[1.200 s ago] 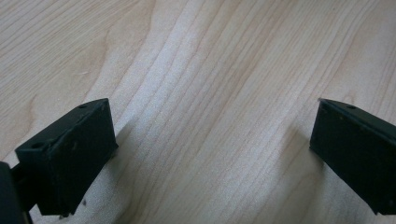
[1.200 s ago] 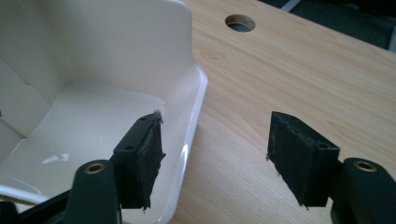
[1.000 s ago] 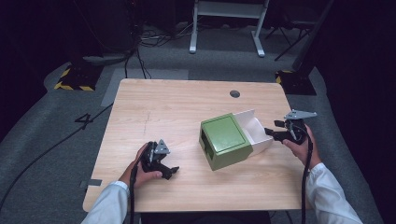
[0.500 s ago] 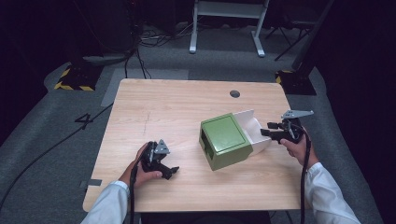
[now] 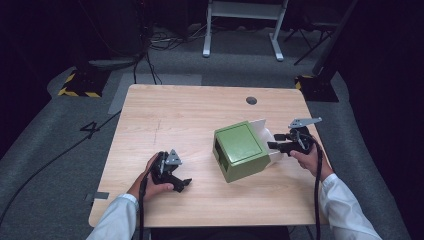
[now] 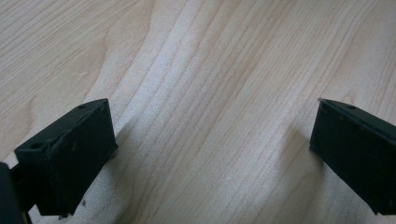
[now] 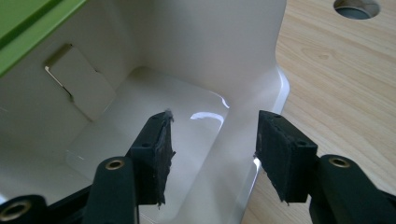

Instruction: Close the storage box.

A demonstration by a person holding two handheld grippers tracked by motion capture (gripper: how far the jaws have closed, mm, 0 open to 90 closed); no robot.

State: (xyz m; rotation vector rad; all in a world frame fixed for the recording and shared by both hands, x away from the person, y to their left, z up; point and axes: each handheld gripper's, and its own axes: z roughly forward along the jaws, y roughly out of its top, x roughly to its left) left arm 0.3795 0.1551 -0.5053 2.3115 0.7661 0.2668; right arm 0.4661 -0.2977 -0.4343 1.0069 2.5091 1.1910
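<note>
A green box (image 5: 240, 150) lies on the wooden table (image 5: 190, 115), right of centre. A white drawer (image 5: 262, 131) sticks out of its right side. My right gripper (image 5: 274, 146) is at the drawer's open end. In the right gripper view it (image 7: 212, 149) is open, its left jaw inside the empty drawer (image 7: 154, 93) and its right jaw over the rim; the green shell (image 7: 28, 23) shows at top left. My left gripper (image 5: 182, 184) rests on the table near the front left, apart from the box. In its own view it (image 6: 210, 158) is open over bare wood.
A round cable hole (image 5: 251, 100) sits near the table's far edge, also seen as the hole (image 7: 357, 7) in the right gripper view. Grey floor with cables, a yellow-black marked base (image 5: 80, 87) and a white stand (image 5: 240, 30) surround the table.
My right gripper has moved a little left, into the open end of the white drawer. The left gripper and the box have stayed put.
</note>
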